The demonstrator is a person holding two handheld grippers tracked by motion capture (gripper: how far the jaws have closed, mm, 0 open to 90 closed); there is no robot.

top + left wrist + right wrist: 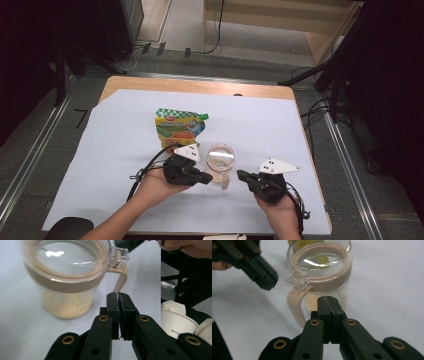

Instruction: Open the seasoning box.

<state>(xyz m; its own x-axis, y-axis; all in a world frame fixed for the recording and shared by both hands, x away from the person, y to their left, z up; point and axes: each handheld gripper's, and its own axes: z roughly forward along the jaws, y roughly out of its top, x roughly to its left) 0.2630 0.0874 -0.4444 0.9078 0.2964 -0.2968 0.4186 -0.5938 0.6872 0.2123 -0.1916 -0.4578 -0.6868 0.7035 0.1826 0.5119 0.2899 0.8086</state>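
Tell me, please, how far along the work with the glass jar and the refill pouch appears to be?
Early, it seems. Already there: the jar stands upright with its lid down and a thin layer of beige granules at the bottom. In hand: the left gripper and right gripper, both shut and holding nothing, point at the jar's handle from either side. Left: the pouch lies untouched behind, cap on, so opening and pouring probably remain.

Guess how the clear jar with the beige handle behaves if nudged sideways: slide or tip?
The jar probably slides: it looks squat, with a thin layer of powder low inside. It seems light, so it could skid easily on the smooth white sheet. A push at its handle would likely spin it.
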